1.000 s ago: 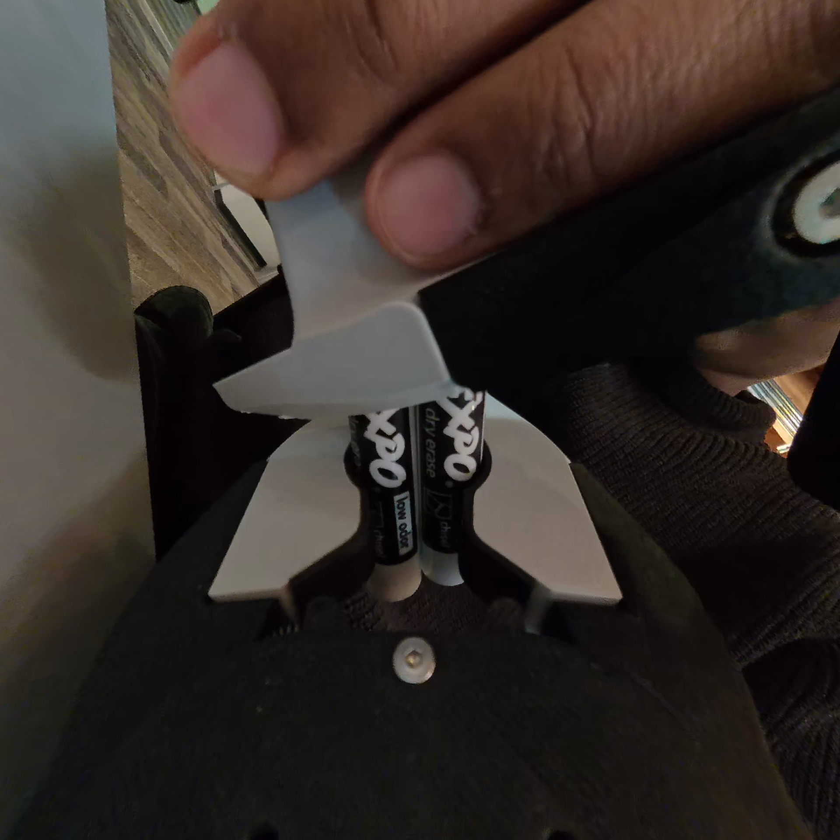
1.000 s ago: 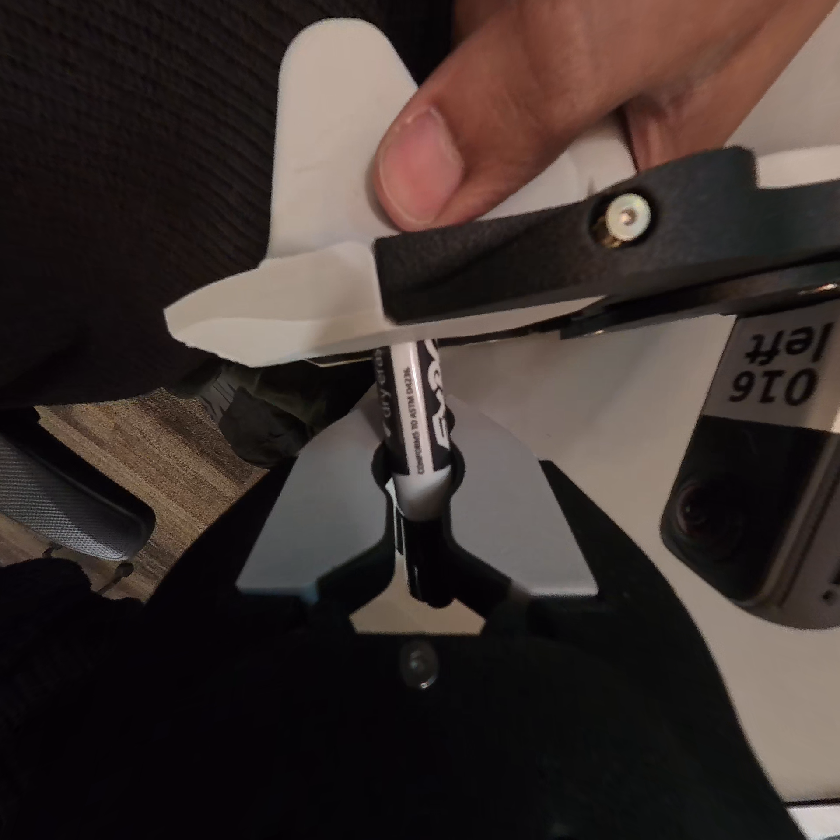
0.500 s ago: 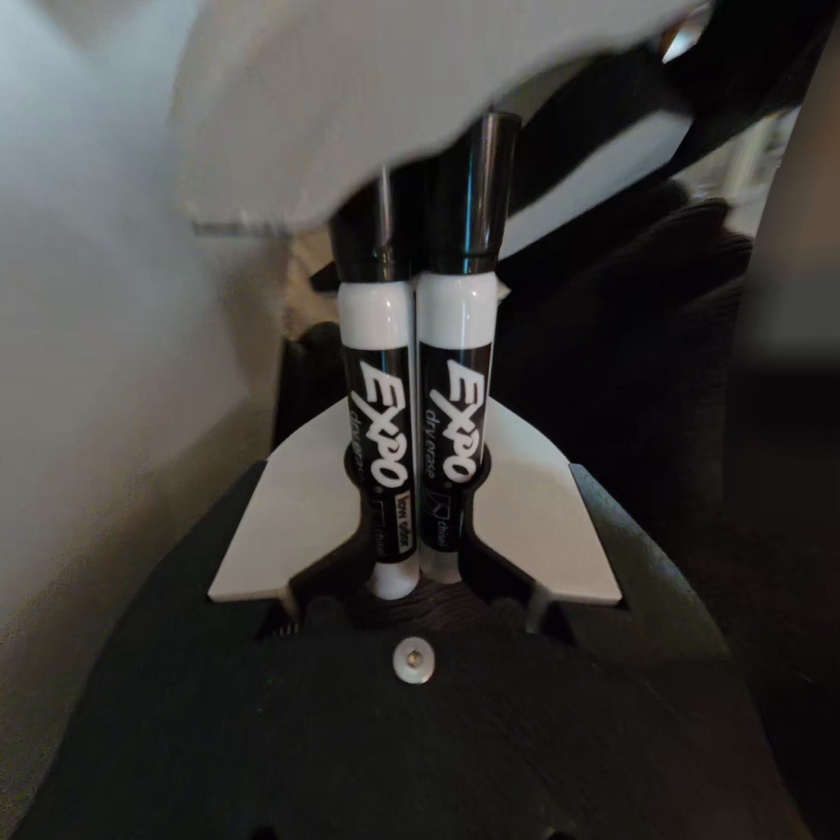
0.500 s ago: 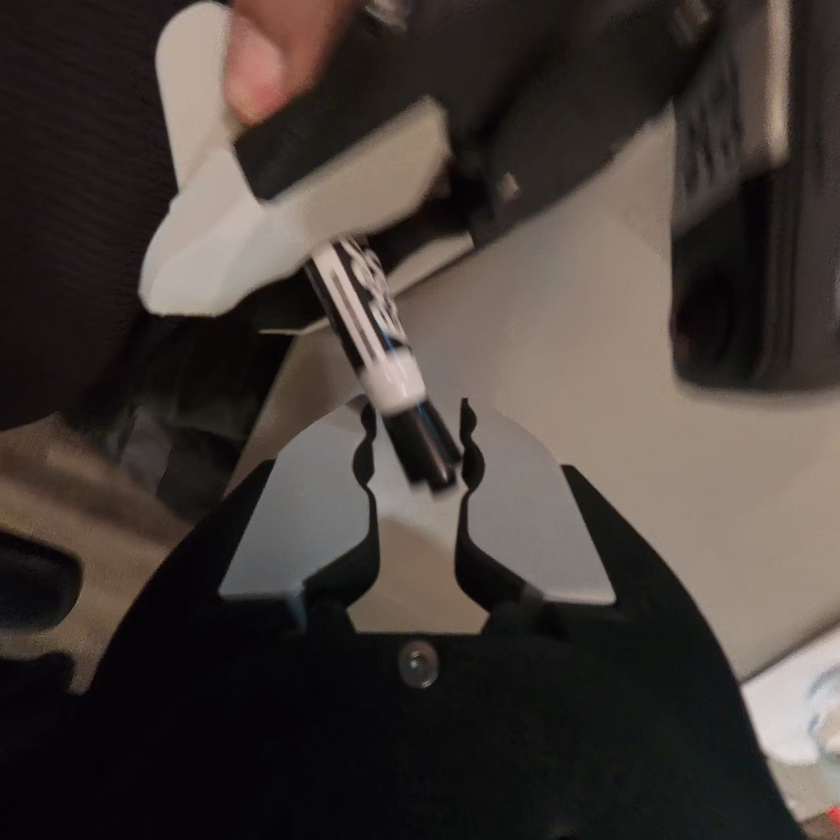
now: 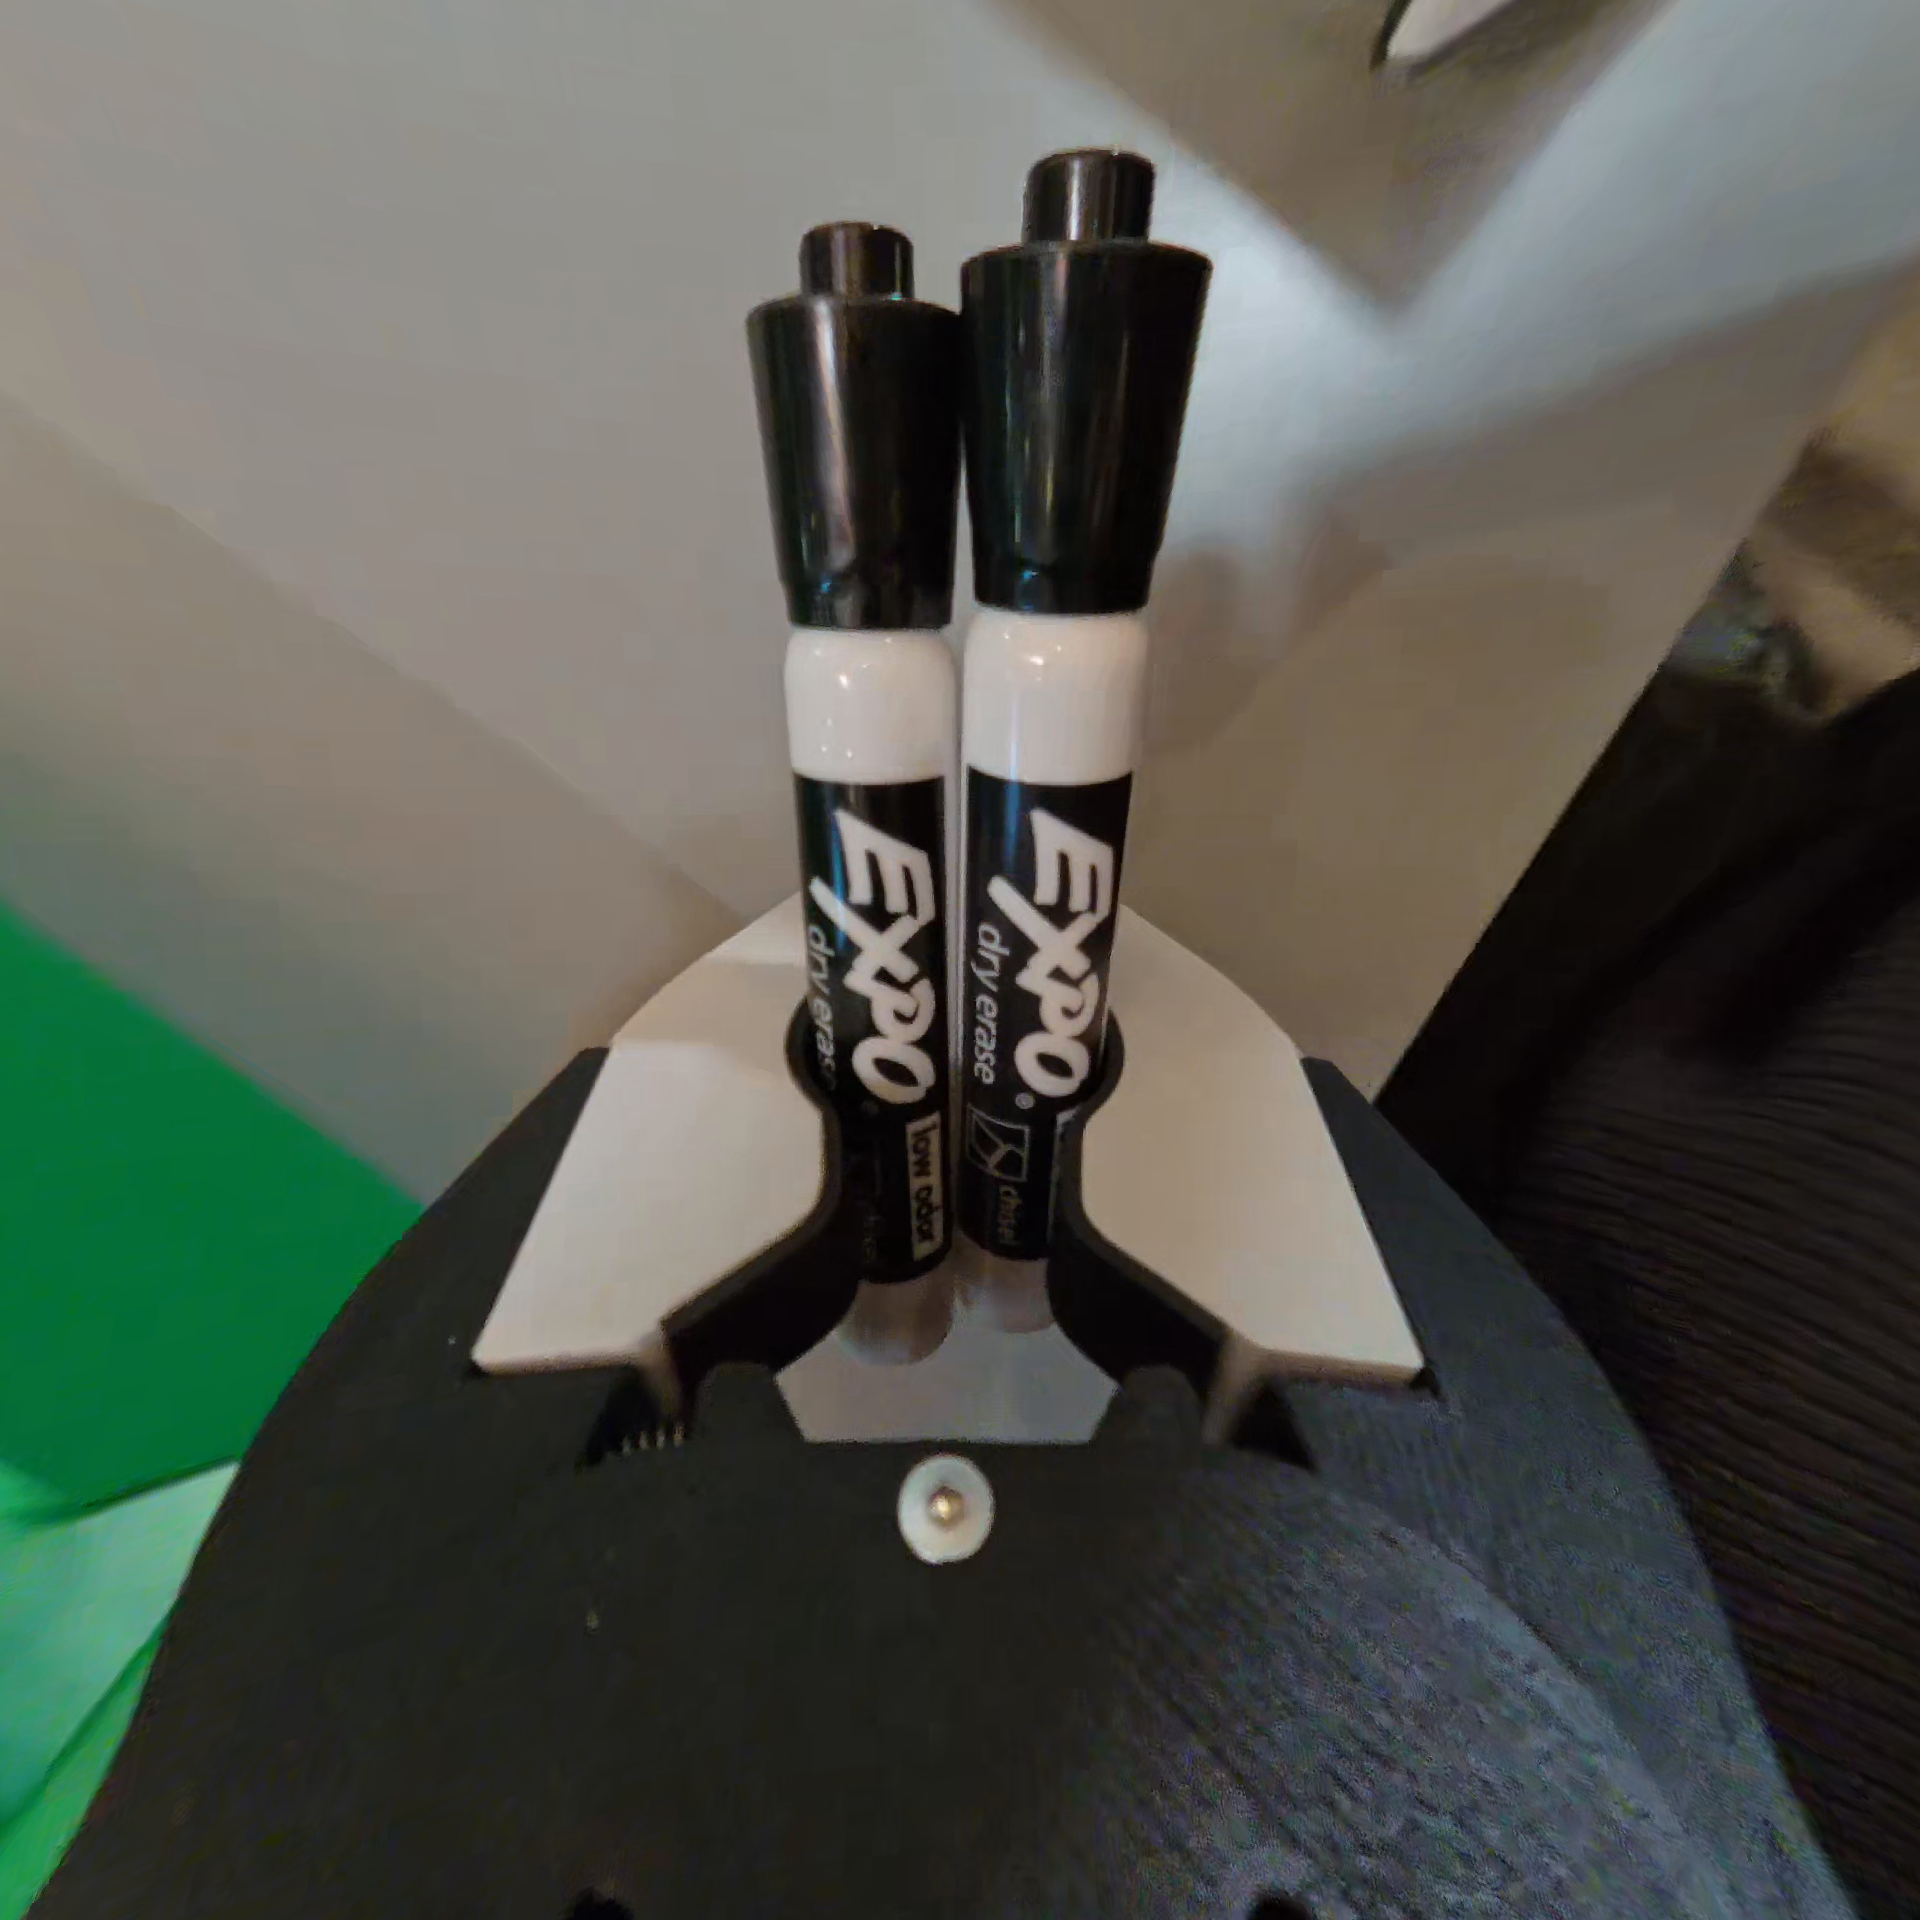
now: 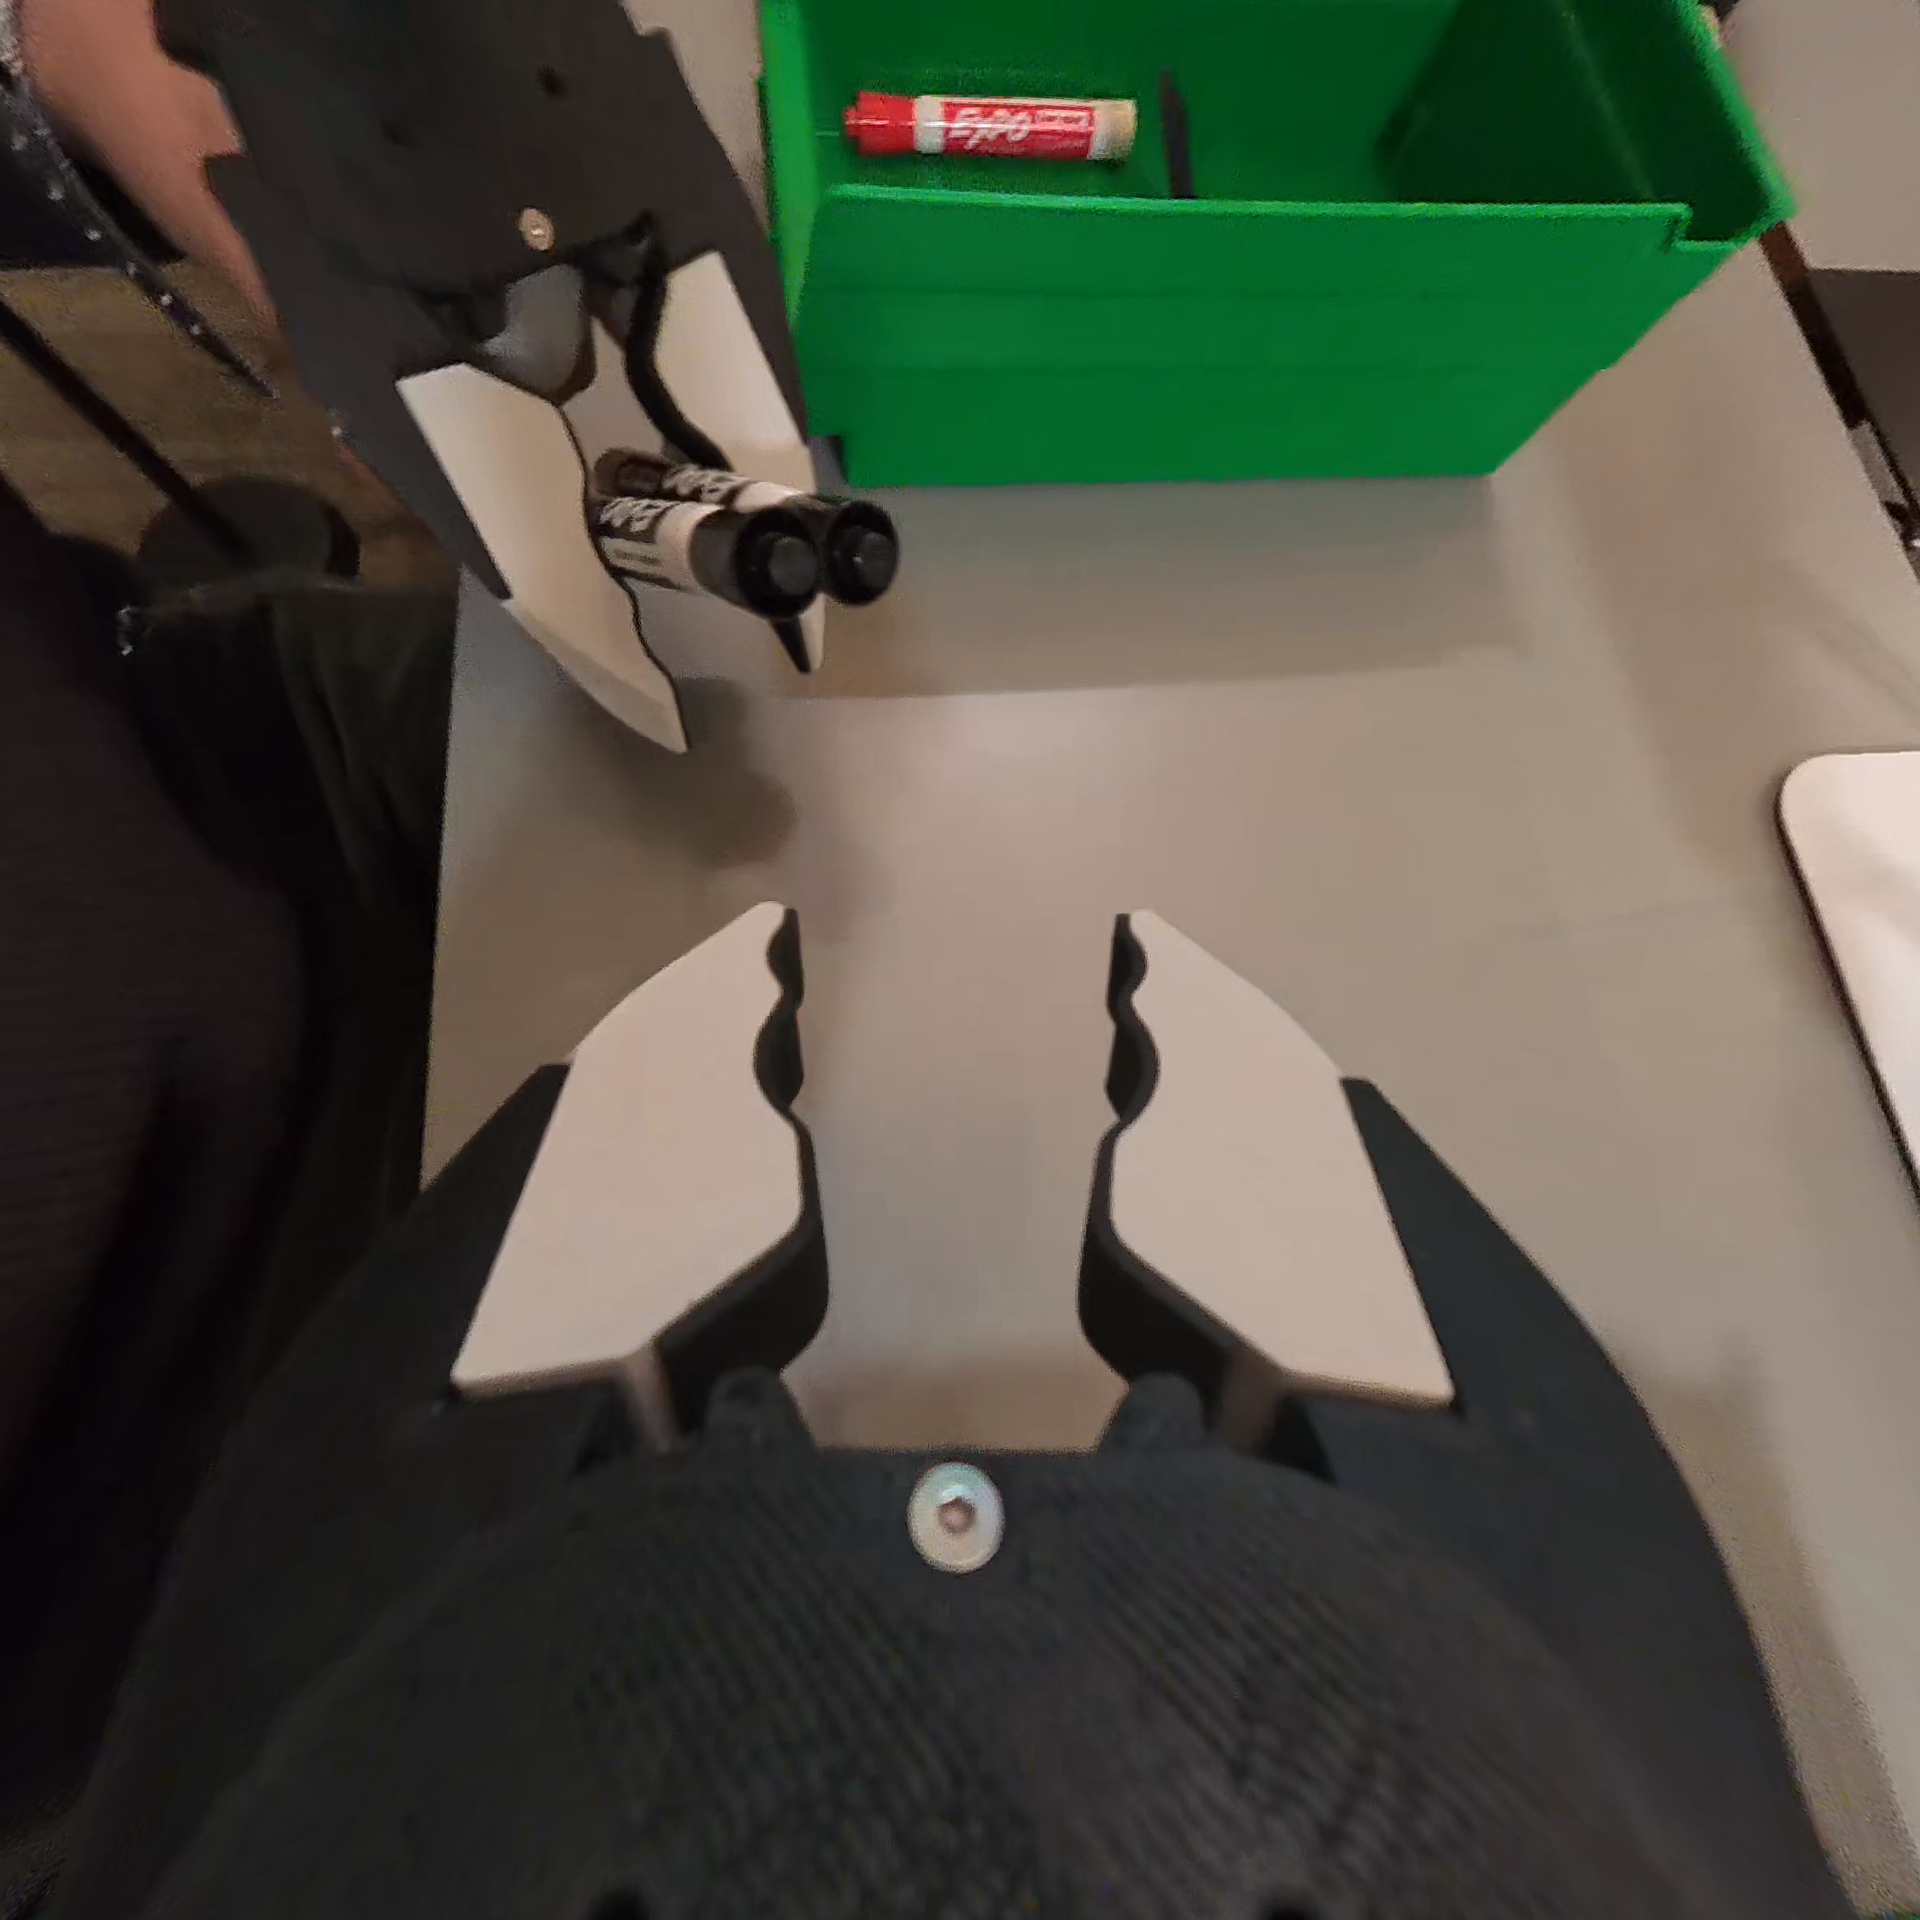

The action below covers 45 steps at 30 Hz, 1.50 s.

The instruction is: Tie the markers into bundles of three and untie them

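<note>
In the left wrist view my left gripper [image 5: 951, 966] is shut on two black dry-erase markers [image 5: 868, 727] held side by side, caps pointing away from the camera. Both white barrels sit in the notch between the fingers. In the right wrist view my right gripper [image 6: 956, 935] is open and empty above the grey table [image 6: 1247, 779]. The left gripper [image 6: 732, 696] shows there at the upper left with the two black markers [image 6: 748, 540], just beside the near left corner of a green bin [image 6: 1247, 312].
The green bin has a divider; a red marker [image 6: 987, 125] lies in its left compartment. A white flat board [image 6: 1860, 935] lies at the right edge. A person's dark clothing [image 6: 156, 1039] fills the left side. A green blur [image 5: 156, 1143] shows left of the left gripper.
The right gripper let go of the marker, opened wide and pulled back over the table. The left gripper kept both markers and swung toward the green bin. The hand has left view.
</note>
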{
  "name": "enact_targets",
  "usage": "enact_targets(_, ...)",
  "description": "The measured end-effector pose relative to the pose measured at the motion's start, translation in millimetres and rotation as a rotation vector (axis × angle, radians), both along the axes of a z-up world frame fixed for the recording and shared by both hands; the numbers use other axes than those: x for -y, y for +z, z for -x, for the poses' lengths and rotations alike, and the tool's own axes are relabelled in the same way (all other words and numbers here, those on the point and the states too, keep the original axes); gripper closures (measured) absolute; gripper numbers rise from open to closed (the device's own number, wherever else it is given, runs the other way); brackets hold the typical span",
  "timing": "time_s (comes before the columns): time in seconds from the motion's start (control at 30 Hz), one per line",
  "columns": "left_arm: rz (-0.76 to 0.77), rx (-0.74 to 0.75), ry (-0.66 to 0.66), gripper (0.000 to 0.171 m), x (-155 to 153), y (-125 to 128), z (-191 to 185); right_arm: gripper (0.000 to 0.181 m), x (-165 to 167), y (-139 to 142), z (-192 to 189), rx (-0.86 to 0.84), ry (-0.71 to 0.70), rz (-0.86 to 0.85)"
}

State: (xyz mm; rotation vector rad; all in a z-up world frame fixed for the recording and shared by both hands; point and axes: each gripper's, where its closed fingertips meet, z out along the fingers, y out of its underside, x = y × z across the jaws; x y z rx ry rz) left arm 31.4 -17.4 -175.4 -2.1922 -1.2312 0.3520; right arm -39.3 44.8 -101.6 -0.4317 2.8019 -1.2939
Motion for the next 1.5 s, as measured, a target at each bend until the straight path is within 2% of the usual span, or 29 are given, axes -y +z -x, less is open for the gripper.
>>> enact_targets(0.3, 0.019, -0.045, 0.050, 0.130, 15.8, 5.4, -4.4, 0.128, 23.0, 13.4, -6.0, -0.048, -0.012, 0.054)
enact_targets(0.5, -0.030, -0.051, 0.107, 0.129, 27.4, 12.8, -28.9, 0.131, 56.7, 34.8, -6.8, -0.046, -0.017, 0.114)
enact_targets(0.67, -0.110, -0.089, 0.218, 0.129, 53.2, 27.2, -56.9, 0.131, 113.7, 53.7, -12.1, -0.022, 0.021, 0.111)
enact_targets(0.83, -0.146, -0.120, 0.353, 0.129, 90.2, 30.7, -91.3, 0.132, 199.2, 58.7, -39.1, 0.037, 0.129, 0.039)
enact_targets(1.0, -0.185, -0.129, 0.443, 0.129, 117.3, 27.7, -120.7, 0.132, 281.4, 33.4, -81.6, 0.117, 0.217, -0.161)
enact_targets(1.07, -0.210, -0.133, 0.467, 0.129, 123.5, 27.7, -130.7, 0.141, 300.8, 16.1, -104.2, 0.168, 0.268, -0.264)
enact_targets(1.1, -0.222, -0.134, 0.477, 0.129, 125.4, 27.6, -135.7, 0.145, 306.4, 4.9, -111.8, 0.140, 0.312, -0.309)
enact_targets(1.23, -0.220, -0.132, 0.508, 0.129, 132.5, 24.3, -153.2, 0.154, 325.8, -42.7, -105.4, -0.204, 0.503, -0.362)
enact_targets(1.3, -0.219, -0.133, 0.520, 0.129, 135.1, 23.6, -158.3, 0.157, 330.8, -55.3, -114.8, -0.235, 0.613, -0.343)
enact_targets(1.4, -0.242, -0.127, 0.523, 0.129, 135.4, 22.1, -161.4, 0.163, 339.4, -57.8, -137.1, -0.208, 0.740, -0.267)
enact_targets(1.5, -0.252, -0.116, 0.524, 0.129, 136.0, 19.3, -161.2, 0.162, 348.8, -72.6, -135.6, -0.275, 0.775, -0.282)
